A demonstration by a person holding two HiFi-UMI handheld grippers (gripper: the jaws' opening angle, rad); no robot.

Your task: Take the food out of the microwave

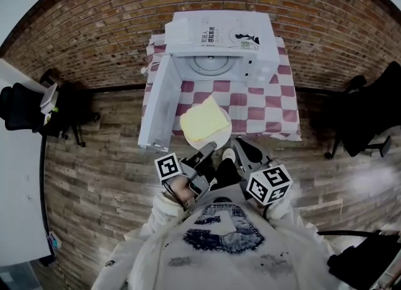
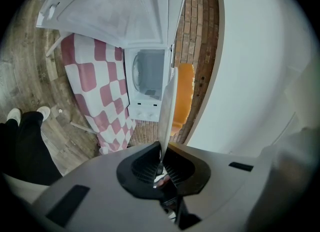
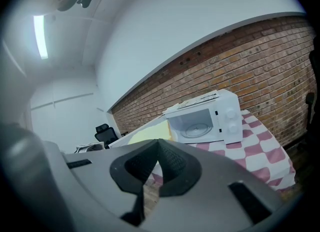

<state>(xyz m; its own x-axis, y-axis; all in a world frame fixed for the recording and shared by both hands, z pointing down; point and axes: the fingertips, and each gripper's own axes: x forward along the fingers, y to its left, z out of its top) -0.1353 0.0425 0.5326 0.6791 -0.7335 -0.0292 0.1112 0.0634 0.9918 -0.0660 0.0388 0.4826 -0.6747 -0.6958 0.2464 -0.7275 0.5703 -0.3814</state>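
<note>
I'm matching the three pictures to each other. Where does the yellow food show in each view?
Head view: centre, the yellow food on the plate, below the open microwave.
Left gripper view: right of centre, beside the edge-on plate.
Right gripper view: left of centre, just above the right tool.
Shared landmark: the white microwave.

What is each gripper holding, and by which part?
Left gripper clamps the white plate by its near rim, yellow food on it; right gripper holds nothing.
</note>
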